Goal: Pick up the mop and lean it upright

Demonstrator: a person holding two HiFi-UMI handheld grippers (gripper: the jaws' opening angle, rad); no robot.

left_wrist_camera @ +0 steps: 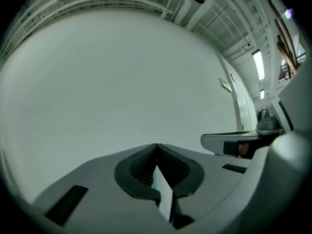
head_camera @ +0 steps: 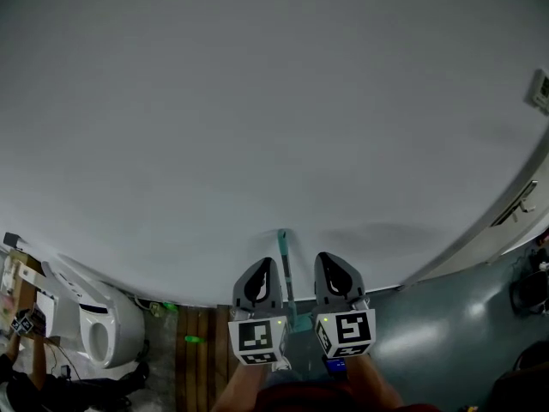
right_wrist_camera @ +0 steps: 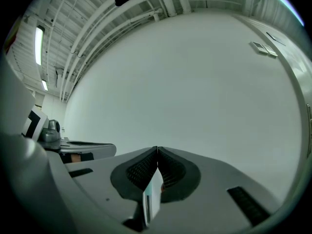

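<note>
The mop's thin teal handle stands upright against the white wall, between my two grippers in the head view. Its lower end sits at the floor behind the marker cubes. My left gripper is just left of the handle, and my right gripper is just right of it. Neither one touches the handle. Both point level at the wall. In the left gripper view the left gripper has its pads pressed together with nothing between them. The right gripper is shut the same way in its own view.
A white moulded machine stands on the floor at lower left. A strip of wooden planks lies beside it. A door with a lever handle is at the right, with a wall switch above it. The floor at lower right is grey-green.
</note>
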